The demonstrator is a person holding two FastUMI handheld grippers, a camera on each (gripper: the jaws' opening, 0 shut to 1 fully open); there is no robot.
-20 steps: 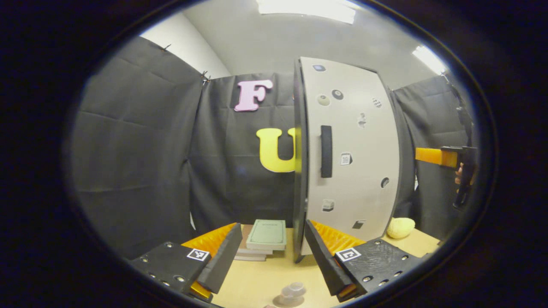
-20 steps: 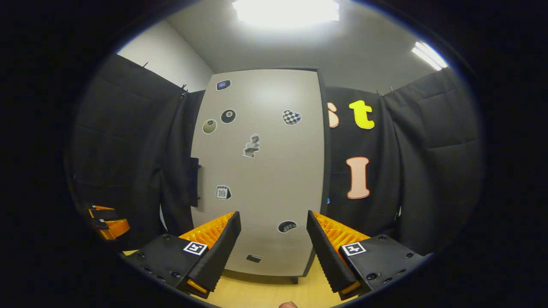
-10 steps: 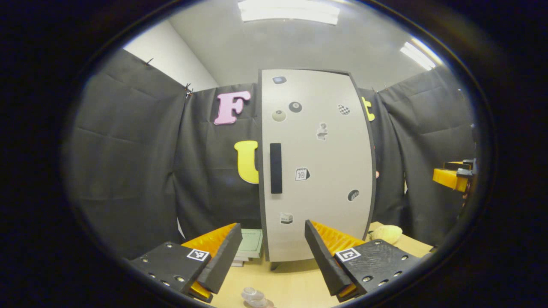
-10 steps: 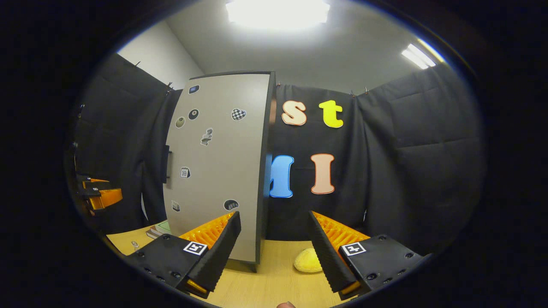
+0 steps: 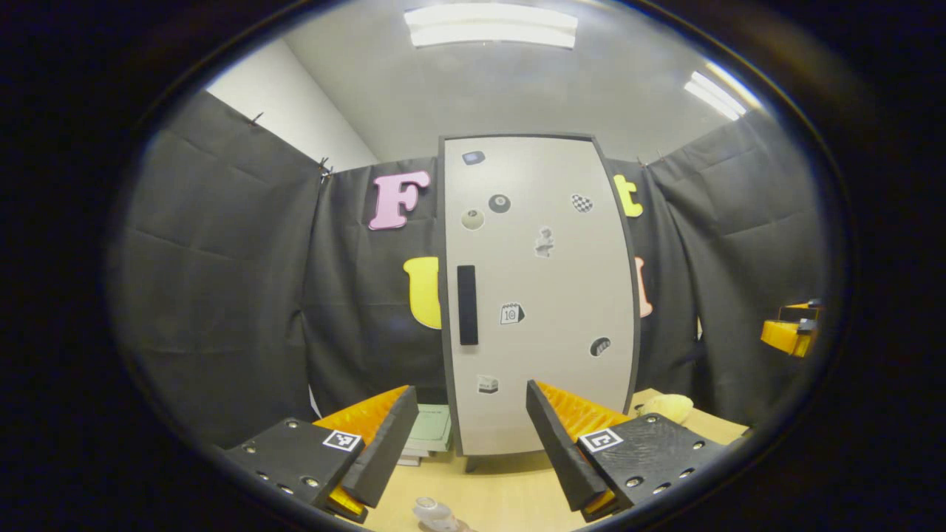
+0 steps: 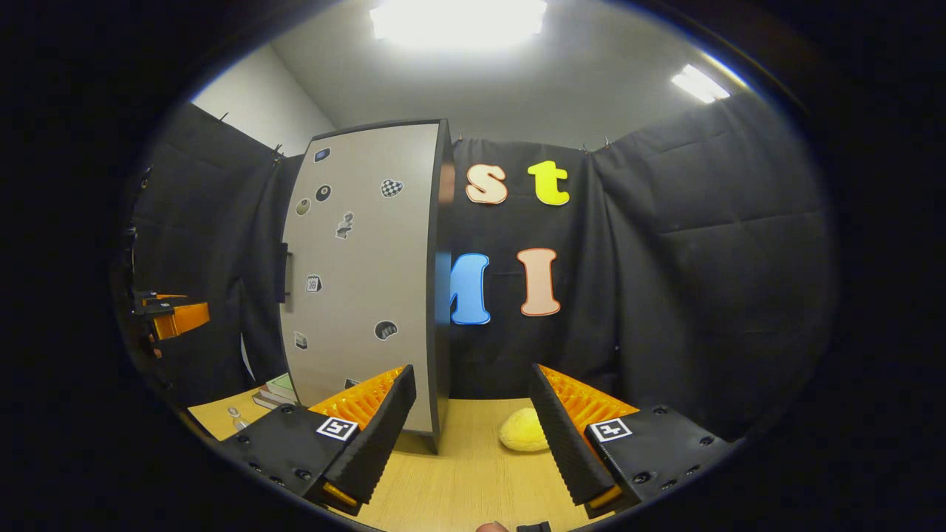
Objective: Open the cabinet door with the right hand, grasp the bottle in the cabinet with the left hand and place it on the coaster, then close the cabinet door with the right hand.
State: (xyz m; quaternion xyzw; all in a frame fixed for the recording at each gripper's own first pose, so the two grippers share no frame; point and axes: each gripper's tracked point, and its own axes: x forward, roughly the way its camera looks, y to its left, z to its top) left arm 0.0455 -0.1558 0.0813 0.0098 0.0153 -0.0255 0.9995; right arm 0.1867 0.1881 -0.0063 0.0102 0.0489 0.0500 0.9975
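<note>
The tall grey cabinet (image 5: 539,295) stands on the wooden table with its door shut flat and a black handle (image 5: 467,304) near its left edge. My left gripper (image 5: 469,443) is open and empty, facing the door from a short way back. A small clear bottle (image 5: 434,513) stands on the table just below its fingers; what it rests on is cut off. My right gripper (image 6: 473,436) is open and empty, off the cabinet's (image 6: 362,273) right front corner. The bottle (image 6: 235,420) appears tiny at far left there.
Green books (image 5: 431,431) lie stacked by the cabinet's left foot. A yellow soft lump (image 6: 523,431) sits on the table right of the cabinet. The right gripper (image 5: 789,334) shows at the left gripper view's far right, the left gripper (image 6: 171,316) at the right gripper view's far left.
The right gripper has backed away from the door and swung right, past the cabinet's corner. The left gripper has turned to face the door squarely, and the bottle now sits lower left.
</note>
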